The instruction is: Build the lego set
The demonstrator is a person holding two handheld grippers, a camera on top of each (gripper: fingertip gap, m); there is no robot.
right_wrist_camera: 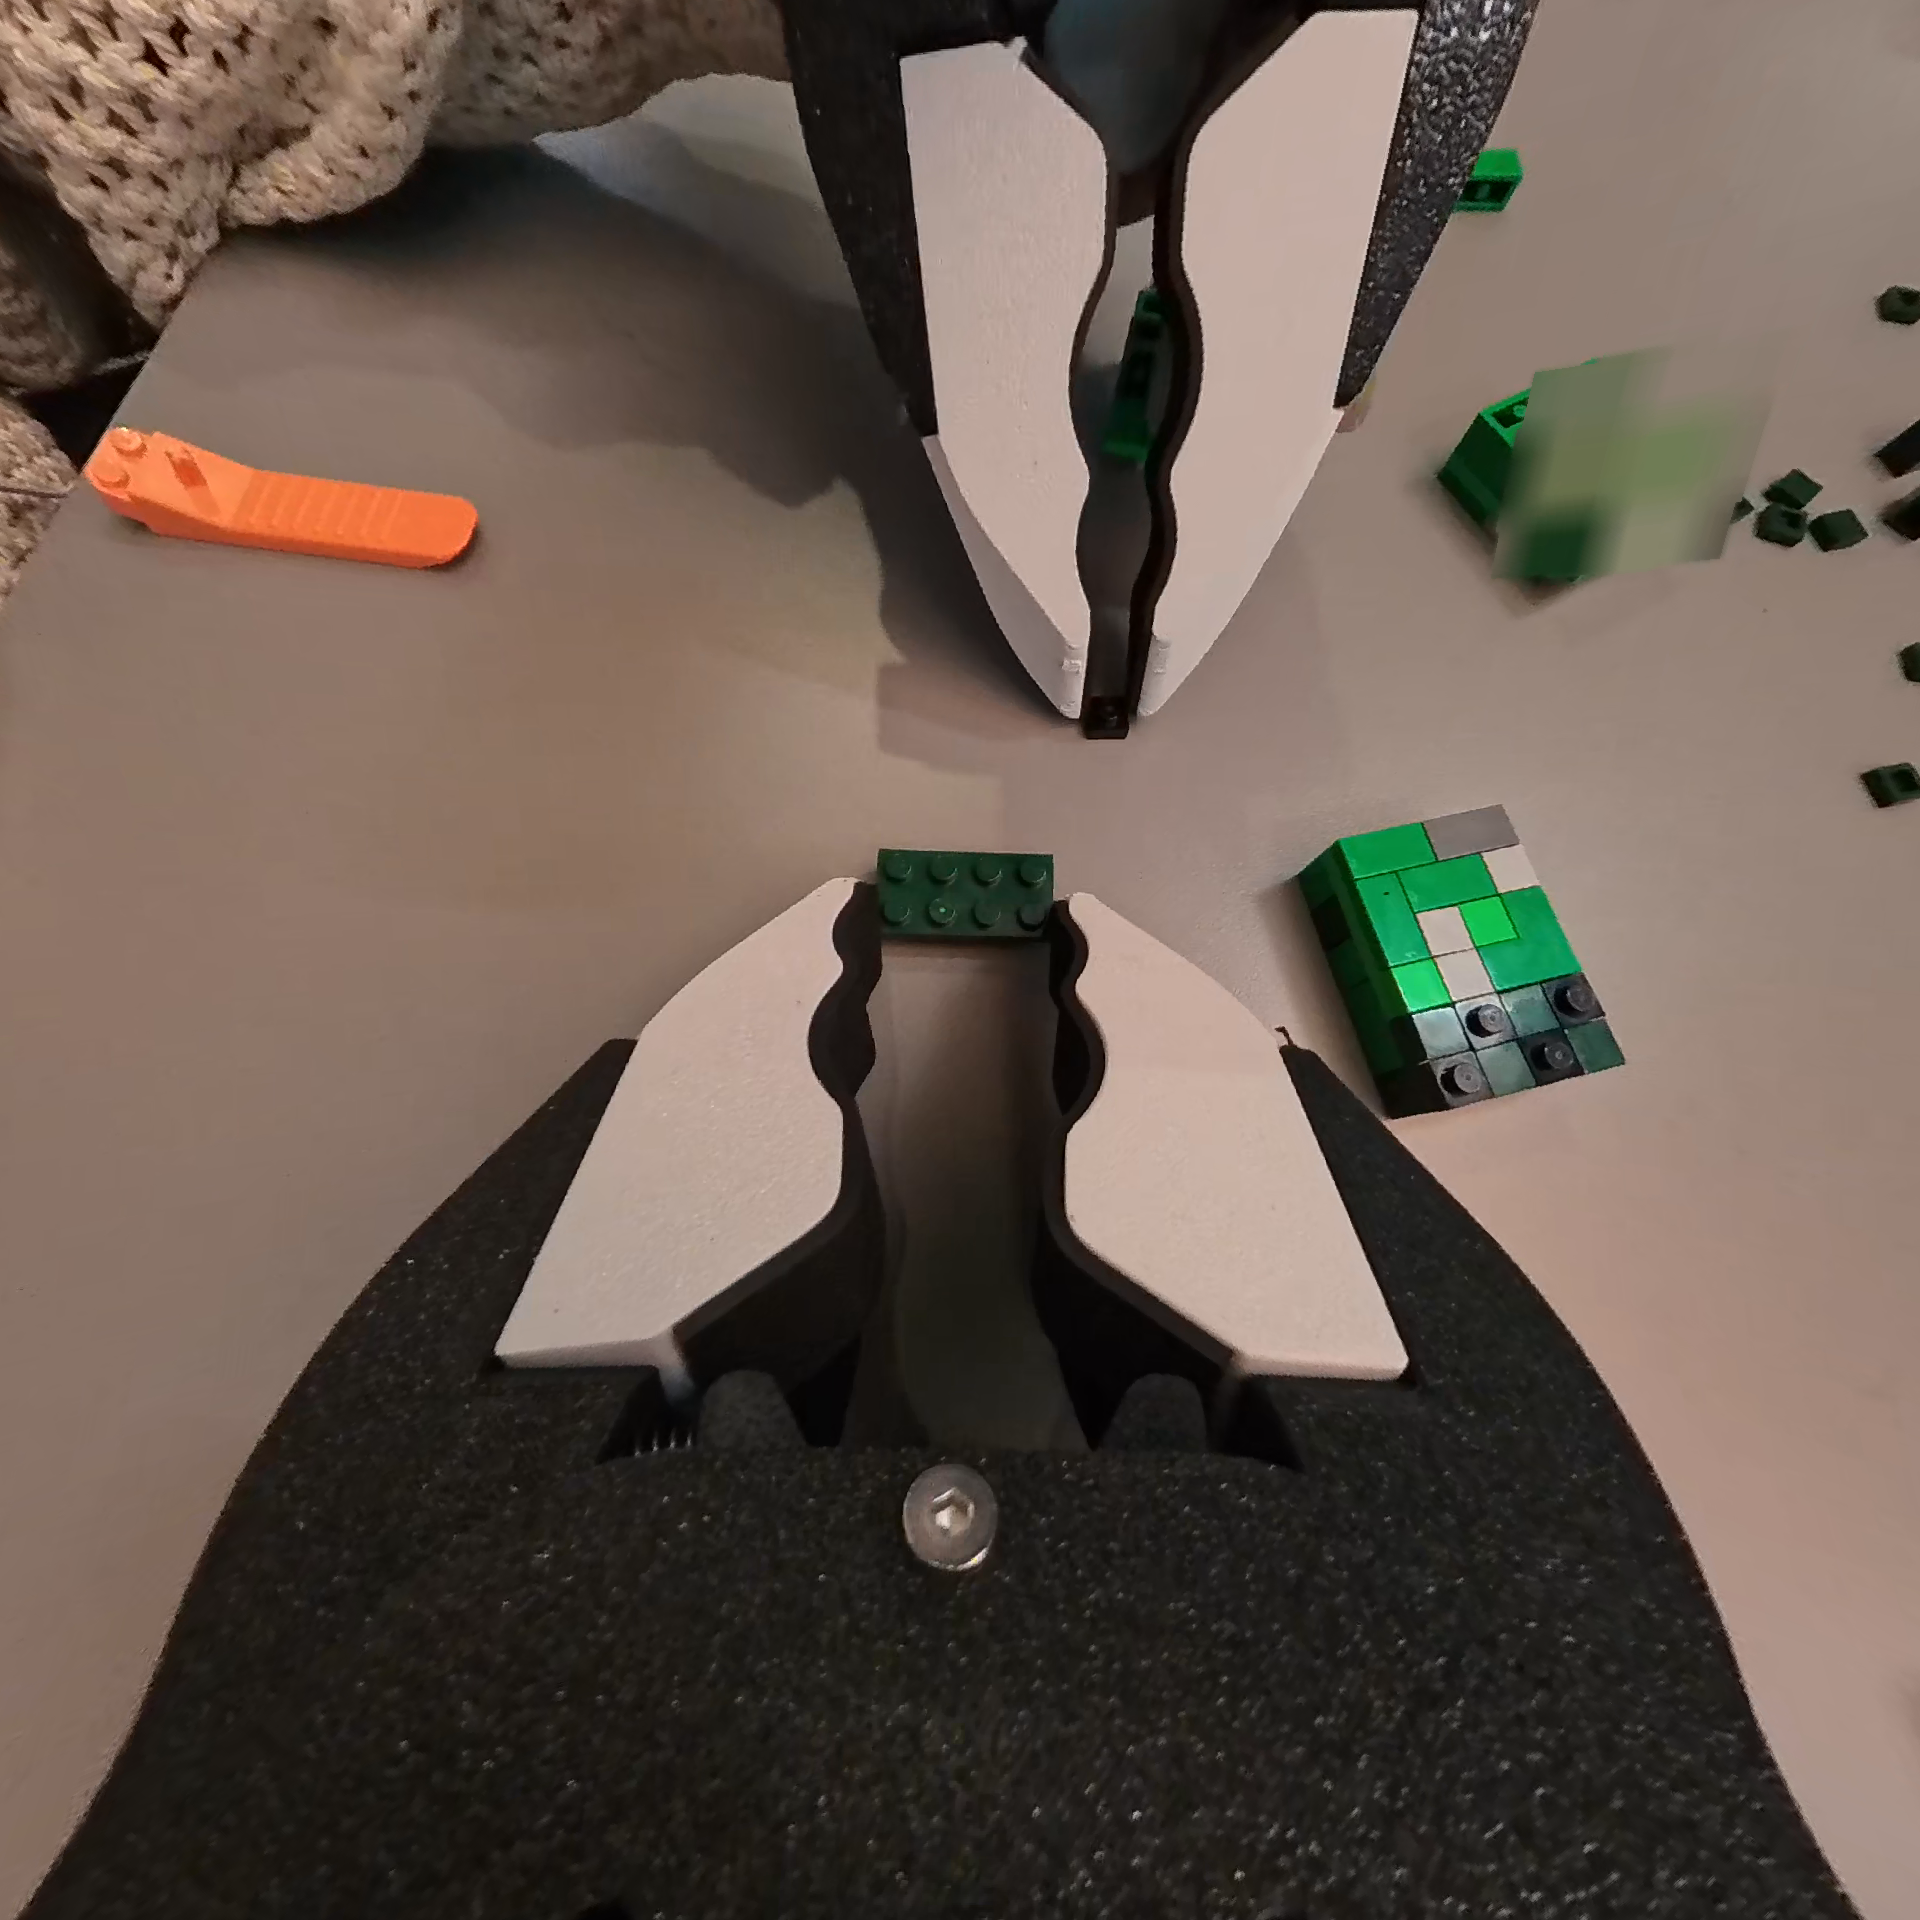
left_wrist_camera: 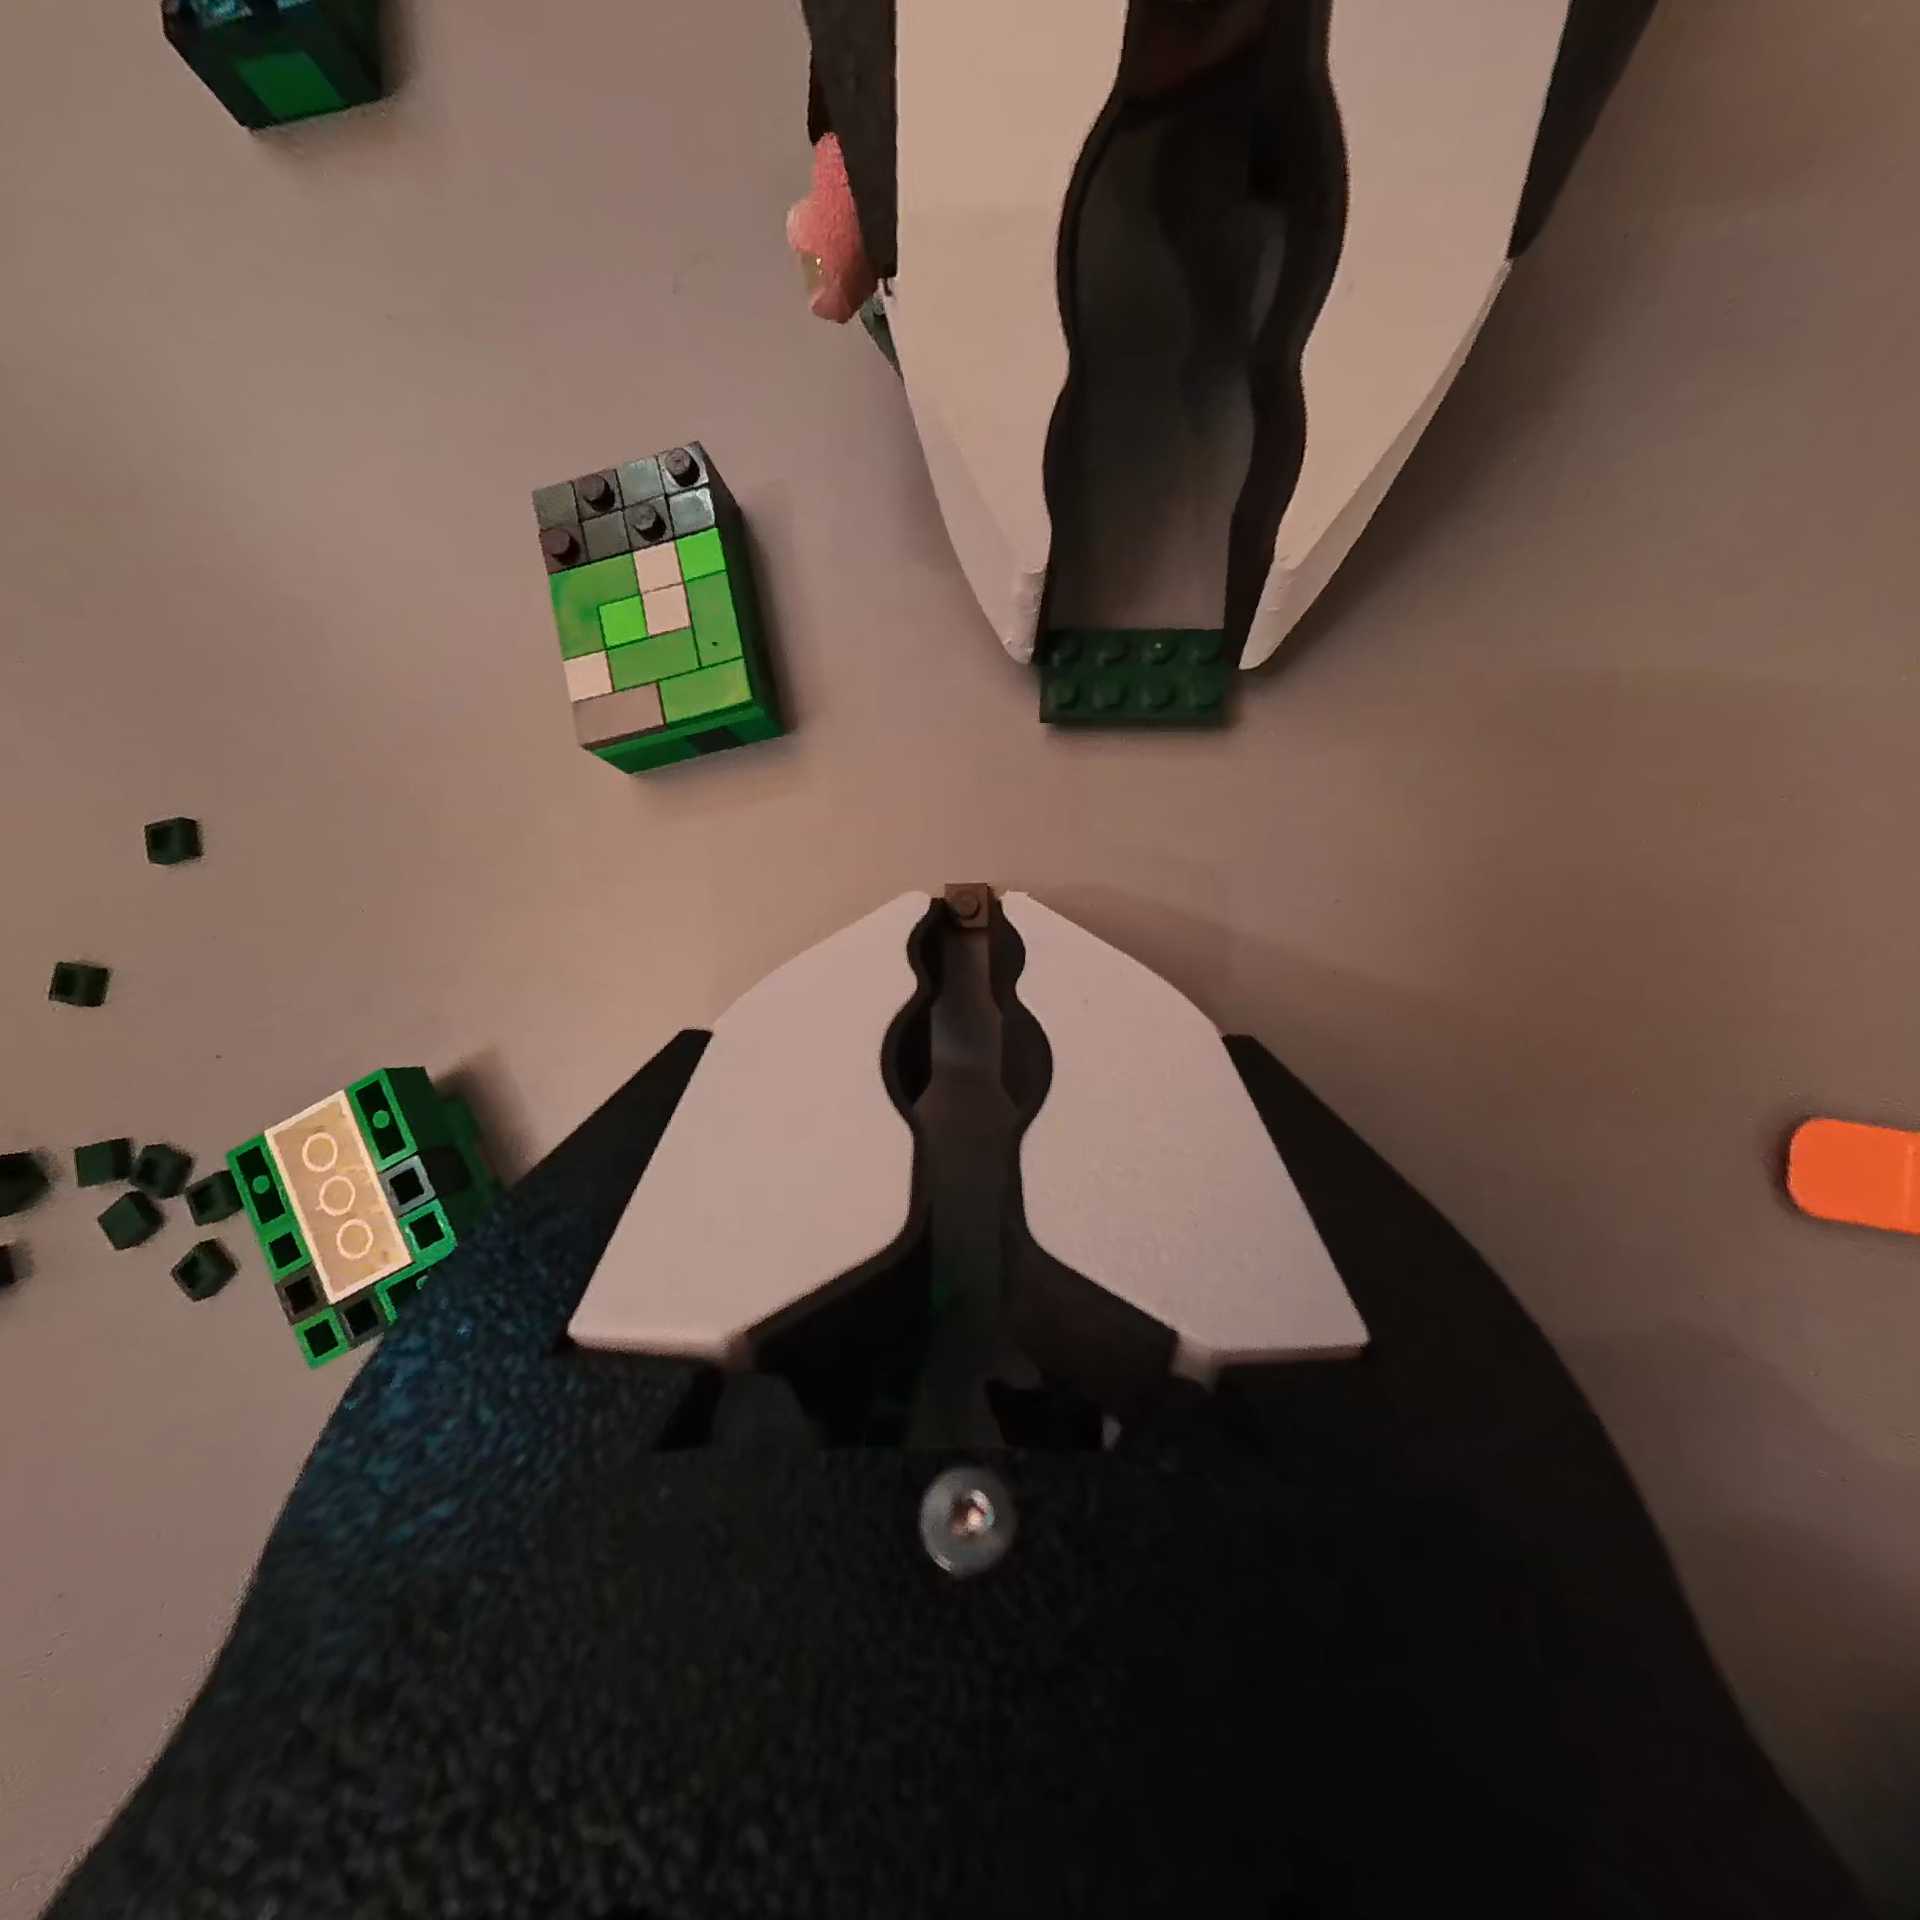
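My left gripper (left_wrist_camera: 968, 906) is shut on a tiny dark one-stud piece (left_wrist_camera: 968, 910); it also shows in the right wrist view (right_wrist_camera: 1108, 717), tip down towards the table. My right gripper (right_wrist_camera: 964, 914) is shut on a dark green 2x4 plate (right_wrist_camera: 964, 896) held by its short ends; the plate also shows in the left wrist view (left_wrist_camera: 1140, 675). The two grippers face each other, a gap apart. A green, white and grey mosaic block (left_wrist_camera: 655, 613) with dark studs at one end lies on the table, also in the right wrist view (right_wrist_camera: 1455, 956).
An orange brick separator (right_wrist_camera: 281, 509) lies on the grey table (right_wrist_camera: 520, 779). A green frame with a cream plate (left_wrist_camera: 343, 1210) and several loose dark green small pieces (left_wrist_camera: 135, 1195) lie at left. A knitted sleeve (right_wrist_camera: 208, 104) is at the far edge. Some 5 cm of space lies between my two pairs of fingers. From either gripper's tips it is about 15 cm to the orange brick separator (right_wrist_camera: 281, 509).
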